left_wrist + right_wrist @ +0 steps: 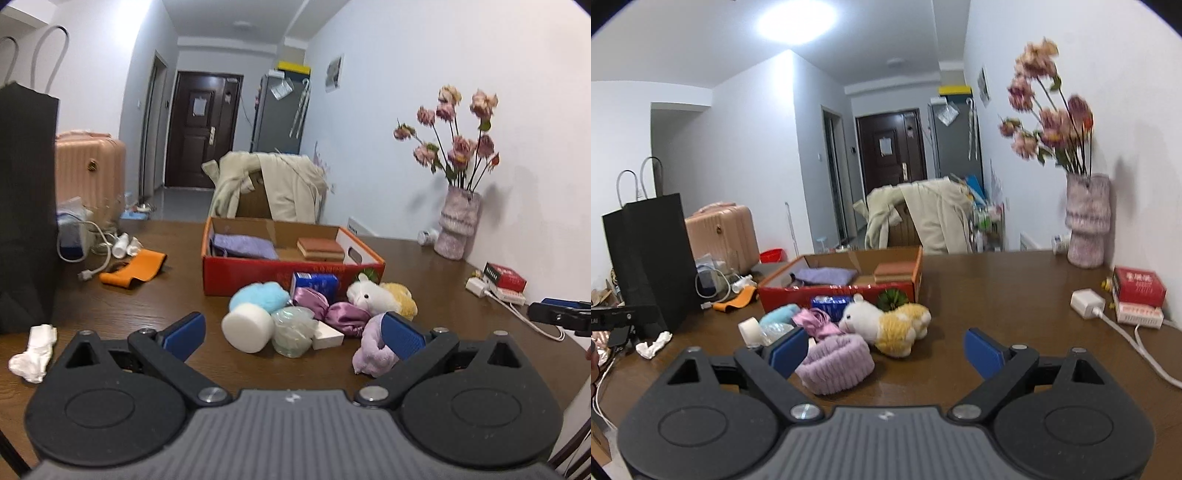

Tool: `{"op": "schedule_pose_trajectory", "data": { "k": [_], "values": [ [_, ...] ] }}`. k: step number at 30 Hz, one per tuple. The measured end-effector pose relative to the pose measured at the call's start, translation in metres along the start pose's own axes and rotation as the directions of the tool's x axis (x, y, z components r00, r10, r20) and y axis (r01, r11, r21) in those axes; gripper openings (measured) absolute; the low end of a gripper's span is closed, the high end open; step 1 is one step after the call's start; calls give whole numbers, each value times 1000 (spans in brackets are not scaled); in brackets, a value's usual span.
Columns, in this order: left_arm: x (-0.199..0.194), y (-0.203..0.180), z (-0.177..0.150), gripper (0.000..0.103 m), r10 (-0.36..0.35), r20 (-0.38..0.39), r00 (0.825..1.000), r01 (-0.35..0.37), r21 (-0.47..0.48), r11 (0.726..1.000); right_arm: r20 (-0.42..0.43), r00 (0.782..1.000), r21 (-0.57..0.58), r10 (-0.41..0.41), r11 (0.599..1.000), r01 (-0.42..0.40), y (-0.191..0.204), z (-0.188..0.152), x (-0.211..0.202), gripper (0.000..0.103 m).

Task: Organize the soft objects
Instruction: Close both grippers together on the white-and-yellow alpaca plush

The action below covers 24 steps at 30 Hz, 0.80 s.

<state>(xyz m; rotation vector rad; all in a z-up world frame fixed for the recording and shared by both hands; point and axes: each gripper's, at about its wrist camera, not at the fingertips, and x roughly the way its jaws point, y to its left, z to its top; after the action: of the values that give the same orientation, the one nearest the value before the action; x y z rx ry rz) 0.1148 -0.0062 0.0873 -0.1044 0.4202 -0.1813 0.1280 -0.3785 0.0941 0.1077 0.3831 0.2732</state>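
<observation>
Nearest the lens in the left wrist view, the left gripper (291, 334) is standing wide, its blue pads spread on either side of the pile with nothing pressed between them; its right pad (402, 334) is showing in front of the lilac headband (371, 350), and whether they touch I cannot tell. In the right wrist view the right gripper (886, 350) is likewise gaping wide and gripping nothing, its left pad (788, 350) lying just beside the same headband (836, 365) while the other pad is hovering over bare wood. Both tools are pointing slightly downward across the desk (997, 295).

Largest of the task's things, the red cardboard box (291, 273) is sitting near the middle of the desk with its top open, holding a folded lilac cloth (243, 245) on one side and a brown sponge block (321, 249) on the other. Against the box's near wall the soft things are crowding together: a white and yellow plush animal (886, 321) lying on its side, a fluffy pale blue puff (258, 295), a white foam cylinder (247, 330) tipped over, a clear mesh ball (293, 330), a shiny pink satin scrunchie (332, 310) and a blue tissue pack (316, 286) leaning on the box.

A black paper bag (26, 206) is standing at the desk's left edge, an orange band (135, 267) and a white crumpled sock (33, 352) lying near it. At the far right corner a pink vase (458, 225) of dried flowers is standing by the wall, with a red packet (506, 277) and a white charger (1087, 302) along the right edge. Beyond, a corridor is running to a dark door (201, 129).
</observation>
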Motion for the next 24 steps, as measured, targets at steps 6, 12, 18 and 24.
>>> {"op": "schedule_pose_trajectory", "data": {
  "k": [6, 12, 18, 24],
  "values": [
    [46, -10, 4, 103, -19, -62, 998, 19, 4, 1000, -52, 999, 35, 7, 999, -5, -11, -6, 44, 91],
    [104, -28, 13, 103, -44, -115, 992, 46, 15, 999, -69, 998, 71, -13, 997, 18, -23, -5, 92, 91],
    [161, -44, 27, 103, -94, -144, 985, 96, 6, 995, -87, 996, 93, 19, 996, -10, -26, 1, 138, 91],
    [222, -66, 33, 99, -125, -176, 976, 136, 50, 989, -124, 992, 133, 33, 991, -16, -31, 3, 190, 89]
  ]
}}
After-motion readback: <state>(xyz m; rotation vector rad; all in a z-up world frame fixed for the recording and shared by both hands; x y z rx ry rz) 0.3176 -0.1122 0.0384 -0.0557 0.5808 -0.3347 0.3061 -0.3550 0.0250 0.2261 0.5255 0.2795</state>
